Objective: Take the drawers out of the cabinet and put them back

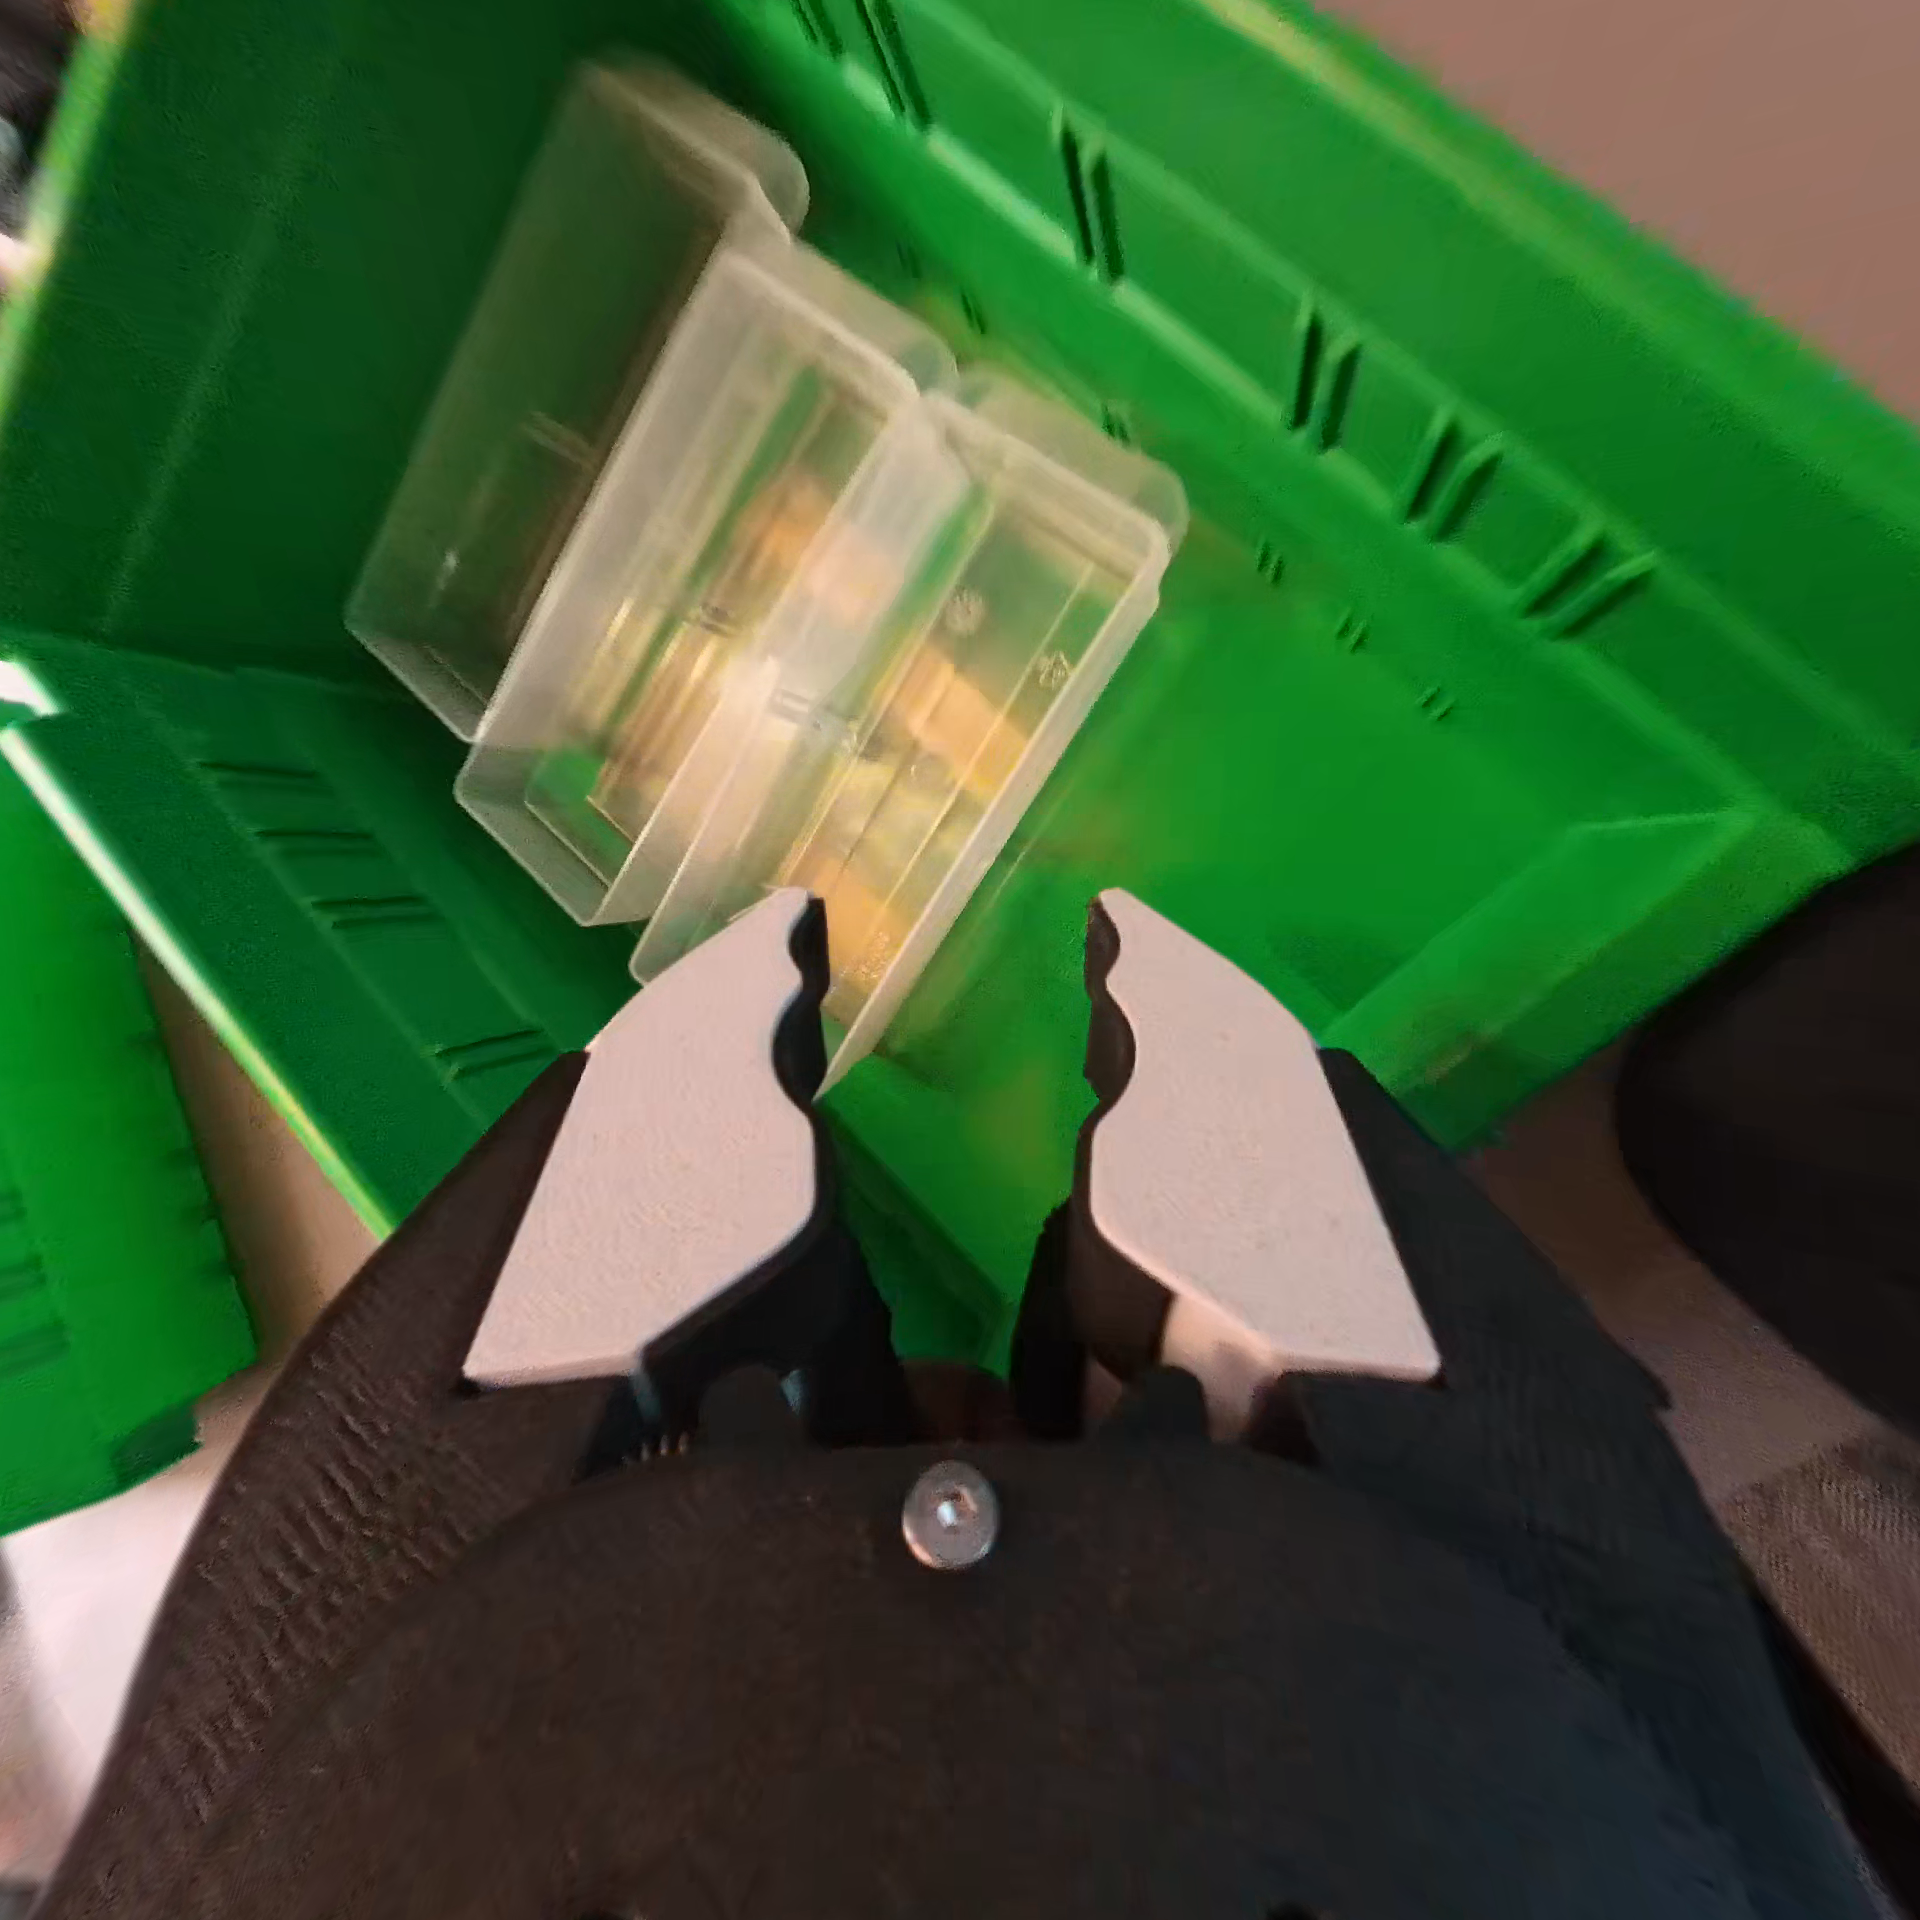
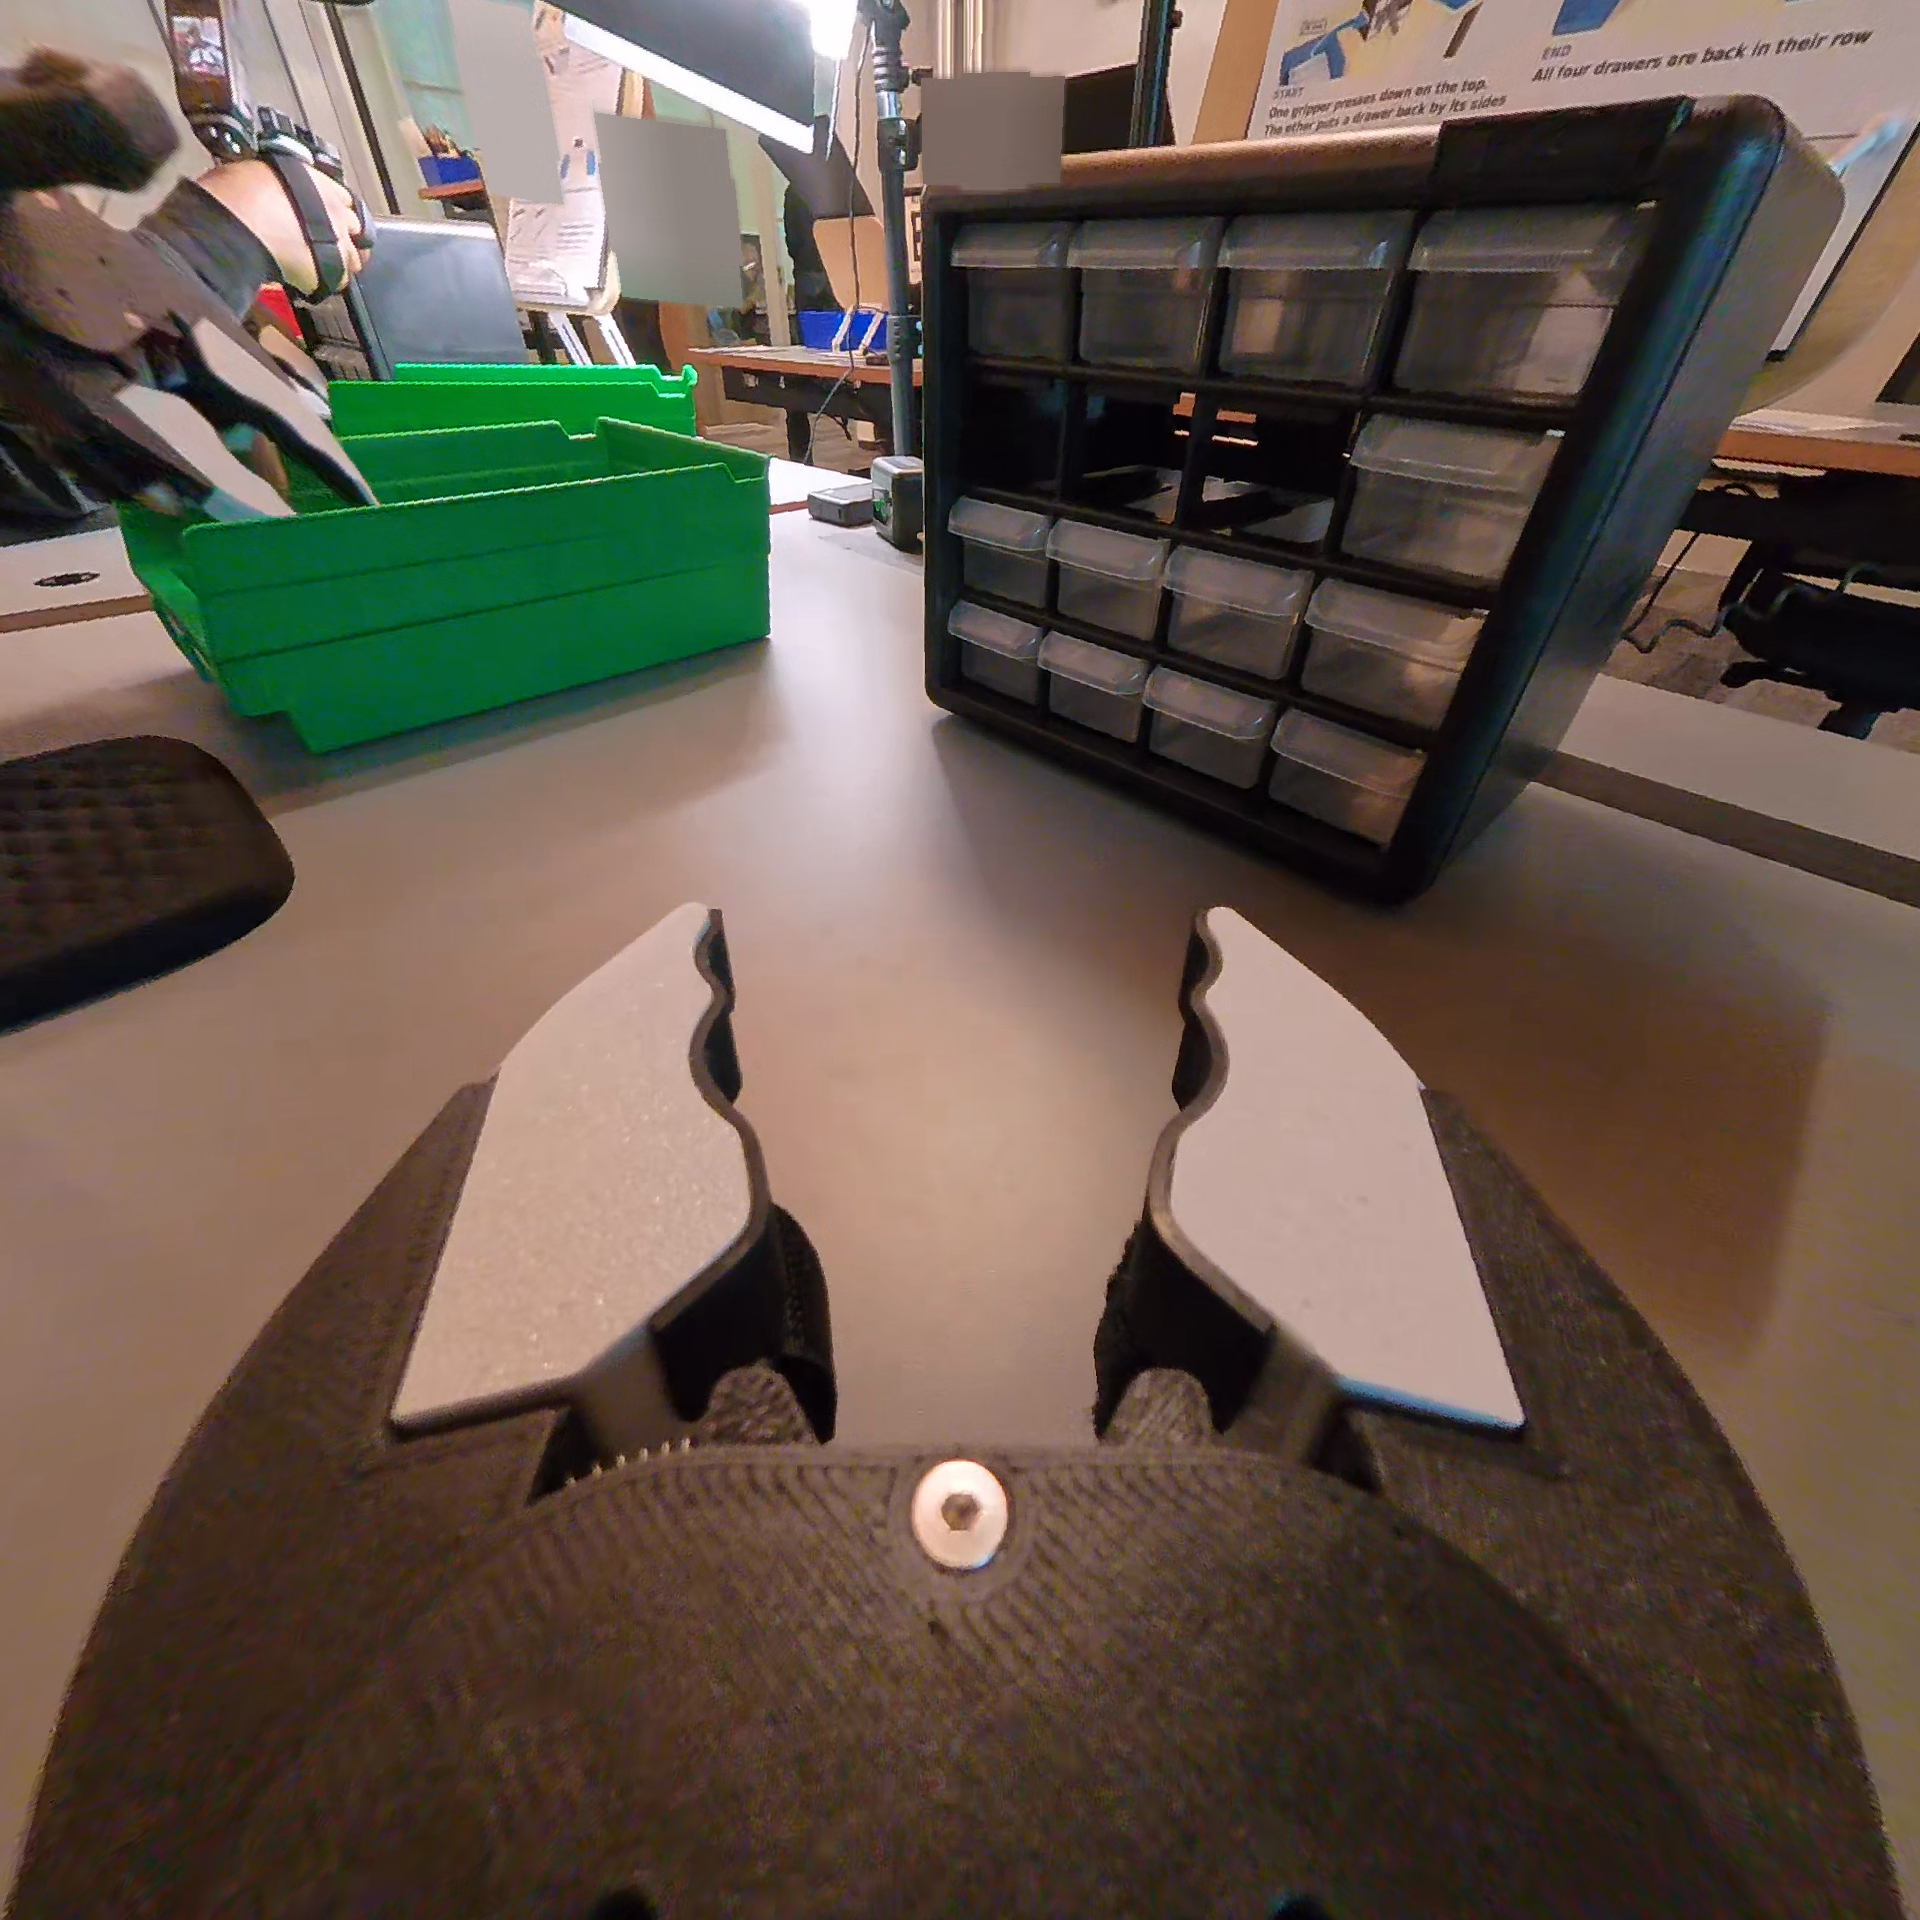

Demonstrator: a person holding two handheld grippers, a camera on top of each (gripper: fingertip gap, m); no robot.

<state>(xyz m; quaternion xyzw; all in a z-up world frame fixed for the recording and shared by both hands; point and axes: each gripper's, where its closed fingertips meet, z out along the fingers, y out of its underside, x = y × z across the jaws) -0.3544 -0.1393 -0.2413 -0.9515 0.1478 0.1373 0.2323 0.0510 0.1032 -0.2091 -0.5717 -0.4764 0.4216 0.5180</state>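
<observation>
Left wrist view: the left gripper point(image 1: 951, 997) hangs over a green plastic bin point(image 1: 1351, 520), its jaws parted to a moderate gap with nothing between them. Three clear plastic drawers point(image 1: 727, 582) lie in the bin, overlapping one another at a slant; they are transparent, rectangular and lipped at the front, and the picture is motion-blurred. The nearest drawer's corner sits just beside the left fingertip; contact cannot be told. Small moulded marks show on one drawer but are too blurred to read. Right wrist view, from left: a black textured pad point(image 2: 114, 873) lies at the edge of the grey table point(image 2: 935, 883); above it the left gripper point(image 2: 239, 468), held by a person's hand point(image 2: 301, 229), dips into the stacked green bins point(image 2: 488, 592). The right gripper point(image 2: 956, 997) hovers low over the bare table, jaws wide and empty. To the right stands the black cabinet point(image 2: 1621, 623), four rows of four slots; the three leftmost slots of the second row are vacant, all others hold clear drawers. A printed poster point(image 2: 1558, 62) bearing writing hangs behind it.
</observation>
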